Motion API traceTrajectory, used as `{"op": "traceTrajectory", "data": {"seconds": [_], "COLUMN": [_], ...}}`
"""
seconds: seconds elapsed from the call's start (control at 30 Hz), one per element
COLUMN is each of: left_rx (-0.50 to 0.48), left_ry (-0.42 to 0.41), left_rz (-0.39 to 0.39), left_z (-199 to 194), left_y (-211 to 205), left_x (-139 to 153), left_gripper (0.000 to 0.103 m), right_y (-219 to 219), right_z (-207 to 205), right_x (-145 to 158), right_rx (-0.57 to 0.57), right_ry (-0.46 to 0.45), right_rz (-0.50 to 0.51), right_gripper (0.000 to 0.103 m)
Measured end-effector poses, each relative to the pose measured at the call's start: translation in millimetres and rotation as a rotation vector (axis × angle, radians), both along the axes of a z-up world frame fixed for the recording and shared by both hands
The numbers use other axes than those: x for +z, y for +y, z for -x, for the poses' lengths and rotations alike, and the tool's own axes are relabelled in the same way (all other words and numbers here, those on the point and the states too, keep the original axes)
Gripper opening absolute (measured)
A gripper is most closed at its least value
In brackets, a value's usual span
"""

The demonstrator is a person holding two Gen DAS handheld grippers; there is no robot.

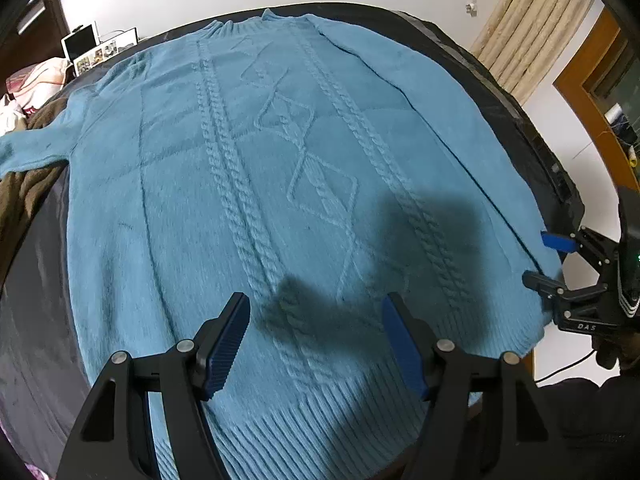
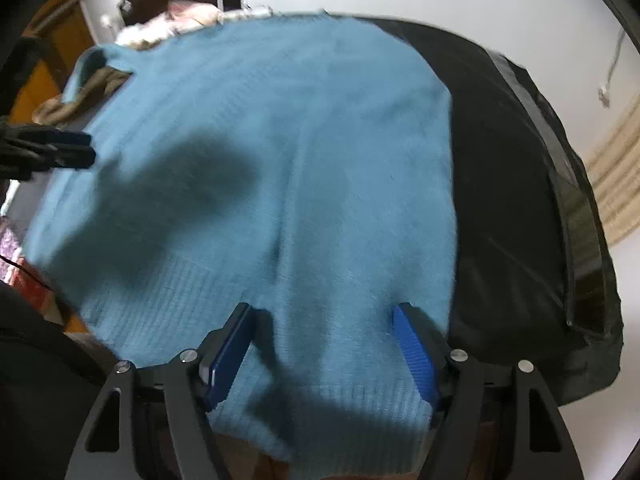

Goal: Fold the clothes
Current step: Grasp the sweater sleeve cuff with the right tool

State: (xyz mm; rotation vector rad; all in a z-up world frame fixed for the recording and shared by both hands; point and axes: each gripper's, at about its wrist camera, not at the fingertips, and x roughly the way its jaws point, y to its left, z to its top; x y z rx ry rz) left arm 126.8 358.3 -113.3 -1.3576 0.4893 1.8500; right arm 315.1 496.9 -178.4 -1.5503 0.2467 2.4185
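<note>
A blue cable-knit sweater lies flat, front up, on a black-covered table, its neck at the far end and its ribbed hem near me. One sleeve stretches out to the left; the other runs down along the right side of the body. My left gripper hangs open just above the hem, nothing between its pads. At the sweater's right hem corner my right gripper stands open; blue knit lies under and between its fingers, unpinched. The left gripper shows blurred at the left edge of the right wrist view.
A brown garment lies under the left sleeve at the table's left edge. Pink bedding and a tablet with photo frames sit beyond. A curtain and wooden door frame stand at the right. Bare black cover flanks the sweater's right.
</note>
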Motion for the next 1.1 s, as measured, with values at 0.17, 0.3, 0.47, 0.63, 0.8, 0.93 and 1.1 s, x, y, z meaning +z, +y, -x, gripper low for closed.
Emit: {"op": "traceTrajectory", "data": {"seconds": [0.17, 0.3, 0.47, 0.63, 0.8, 0.93, 1.1], "left_rx": [-0.033, -0.064, -0.063, -0.055, -0.028, 0.05, 0.125], "left_ry": [-0.019, -0.034, -0.072, -0.085, -0.067, -0.042, -0.036], "left_rz": [-0.017, -0.033, -0.057, -0.059, -0.047, -0.042, -0.062], "left_z": [12.8, 22.7, 37.0, 40.9, 33.3, 25.3, 4.7], "left_y": [10.5, 16.1, 19.8, 24.9, 28.6, 35.6, 51.2], "left_x": [-2.5, -3.1, -8.3, -10.3, -4.2, 3.0, 13.1], "left_gripper": [0.072, 0.072, 0.072, 0.072, 0.072, 0.072, 0.072], "right_y": [12.2, 19.3, 48.0, 94.2, 151.6, 207.5, 289.7], "right_z": [3.0, 10.6, 8.8, 0.6, -6.5, -14.3, -23.7], "right_x": [2.2, 8.6, 46.8, 96.5, 139.3, 160.7, 153.5], "right_rx": [-0.058, -0.108, -0.25, -0.37, -0.458, -0.512, -0.581], "right_ry": [-0.035, -0.058, 0.032, 0.162, 0.302, 0.39, 0.442], "right_rz": [0.019, 0.038, 0.051, 0.03, 0.032, 0.06, 0.164], "right_gripper": [0.042, 0.023, 0.015, 0.015, 0.015, 0.015, 0.015]}}
